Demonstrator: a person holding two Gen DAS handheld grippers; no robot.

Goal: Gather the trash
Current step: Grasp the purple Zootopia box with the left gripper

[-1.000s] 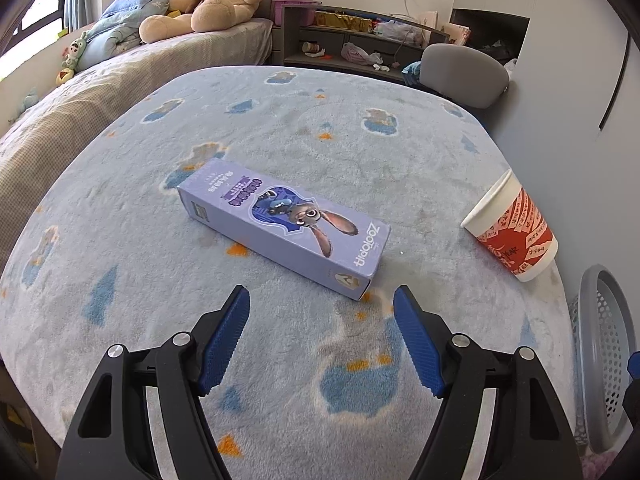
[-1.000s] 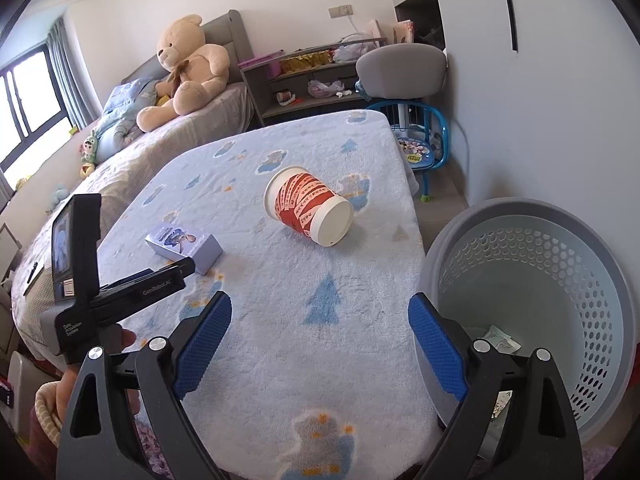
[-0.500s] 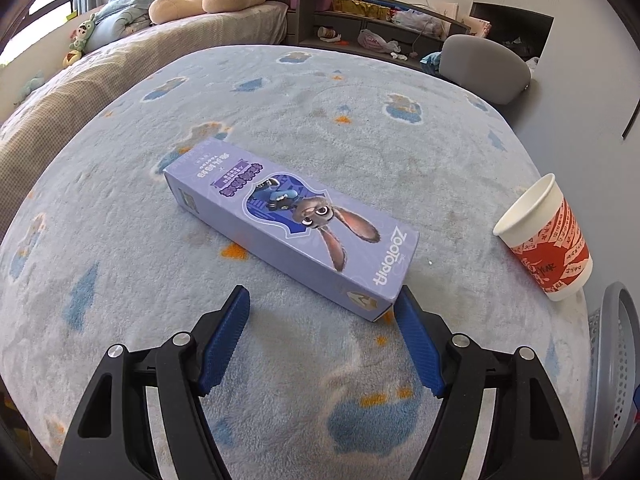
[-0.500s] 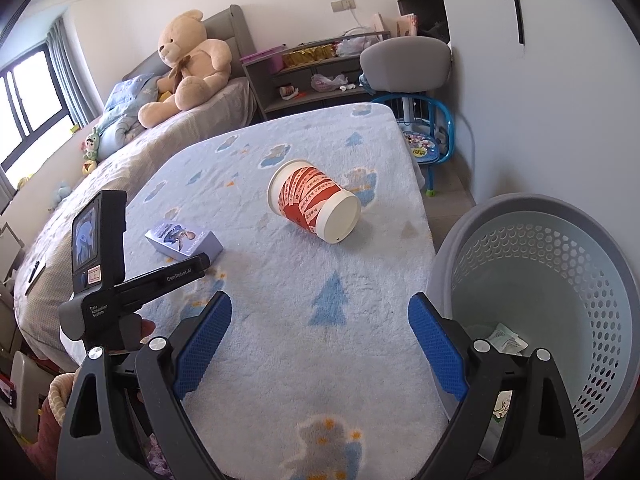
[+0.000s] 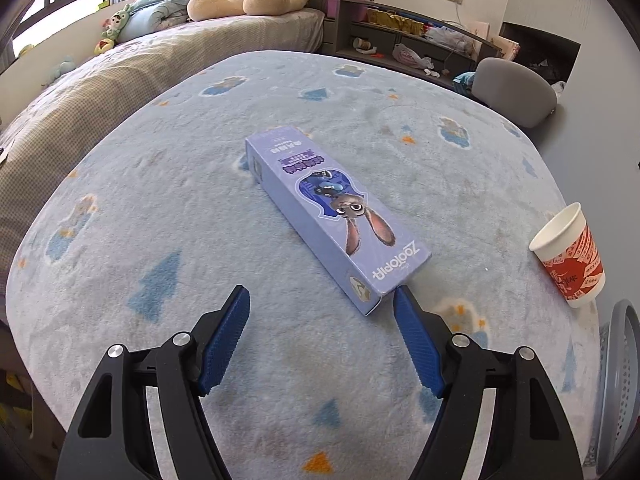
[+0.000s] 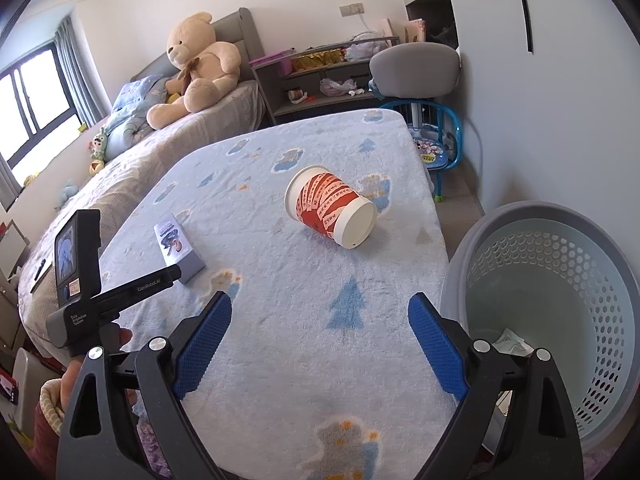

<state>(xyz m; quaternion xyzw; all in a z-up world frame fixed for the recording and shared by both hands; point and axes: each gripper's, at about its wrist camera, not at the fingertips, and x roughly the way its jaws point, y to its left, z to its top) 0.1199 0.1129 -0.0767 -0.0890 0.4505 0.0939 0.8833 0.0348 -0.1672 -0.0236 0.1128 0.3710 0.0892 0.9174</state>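
A long purple cartoon-rabbit box point(image 5: 336, 216) lies flat on the blue fleece-covered table point(image 5: 160, 220). My left gripper point(image 5: 320, 294) hovers open just short of it, and the box's near end sits by the right fingertip point(image 5: 402, 300). A red-and-white paper cup point(image 5: 570, 256) lies on its side at the right edge. In the right wrist view the same cup point(image 6: 332, 210) lies ahead of my open, empty right gripper point(image 6: 320, 300), with the box point(image 6: 178, 246) to the left. A grey mesh basket point(image 6: 560, 264) stands on the floor at the right.
A scrap of paper point(image 6: 510, 342) lies in the basket. A person's hand point(image 6: 116, 340) holds the left tool, screen point(image 6: 74, 256) up. Beyond the table are a bed with a teddy bear point(image 6: 196, 64), a shelf point(image 6: 320, 80) and a grey chair point(image 6: 412, 70).
My left gripper came in closer to the box and rolled a little, so the box now runs lengthwise away from it. The right gripper has stayed put.
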